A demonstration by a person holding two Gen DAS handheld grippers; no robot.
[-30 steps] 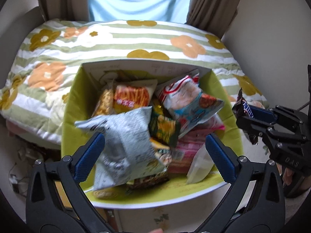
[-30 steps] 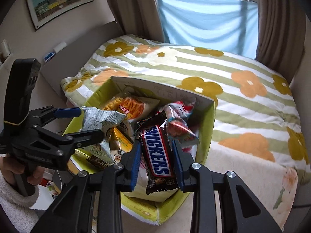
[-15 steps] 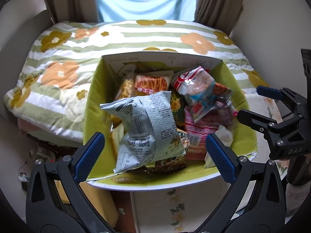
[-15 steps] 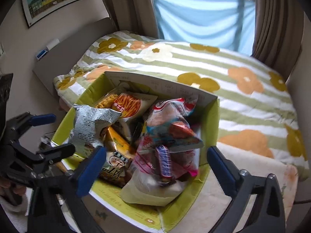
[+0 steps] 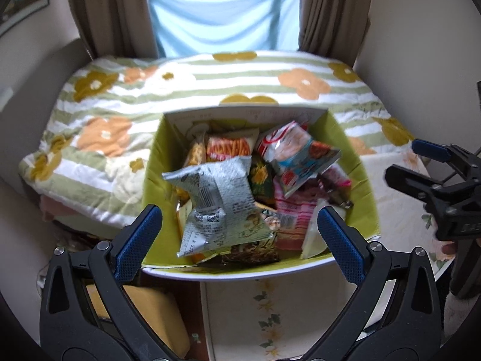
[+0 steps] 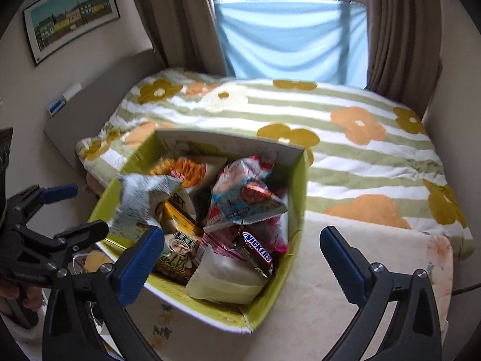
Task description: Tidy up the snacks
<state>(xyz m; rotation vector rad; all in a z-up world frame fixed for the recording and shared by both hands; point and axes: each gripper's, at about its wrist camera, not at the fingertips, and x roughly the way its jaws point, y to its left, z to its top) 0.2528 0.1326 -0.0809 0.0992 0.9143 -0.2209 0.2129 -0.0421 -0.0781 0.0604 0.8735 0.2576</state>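
Both grippers, left (image 5: 237,228) and right (image 6: 240,251), hang empty, fingers spread, above the lime-green cardboard box (image 6: 272,297). The brown Snickers bar (image 6: 255,254) lies inside; further placements should settle flat, below its rim.

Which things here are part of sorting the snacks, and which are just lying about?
Part of the job:
green box
Snickers bar
silver bag
orange snack bag
left tool, open
right tool, open

Just lying about:
floral blanket
curtains
framed picture
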